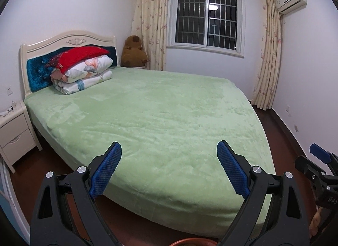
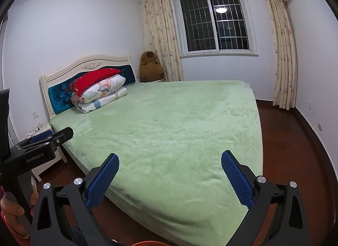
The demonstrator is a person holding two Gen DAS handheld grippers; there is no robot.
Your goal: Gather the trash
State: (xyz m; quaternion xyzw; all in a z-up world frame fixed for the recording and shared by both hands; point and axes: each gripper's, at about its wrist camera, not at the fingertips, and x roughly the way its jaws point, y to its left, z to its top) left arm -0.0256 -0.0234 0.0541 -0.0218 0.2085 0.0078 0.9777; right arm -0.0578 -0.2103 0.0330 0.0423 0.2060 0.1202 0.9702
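My left gripper hangs with its two blue pads spread wide apart and nothing between them; my right gripper is the same, pads far apart and empty. Just below both, at the very bottom edge of each view, I see a sliver of an orange-red rim, curved like the lip of a bucket or bin. I judge it may be where trash goes, but too little shows to be sure. It sits nearer me than the pads, slightly right of centre under the left claw and left of centre under the right claw, so it lies between my two hands.

Past that is dark red wooden floor, then the near corner of the bed with its pale green plush cover. I look along the cover from near to far and find no wrapper, paper or scrap on it. Trash is not visible in either view, so I cannot give its direction or long axis, nor say which hand is nearer.

On the near left stands a white nightstand with small objects on top, too small to identify. Farther left, folded quilts and a red pillow lean on the headboard. Farthest, a brown plush toy sits by the curtains and the dark window.

My next move, I judge, is to turn and search.
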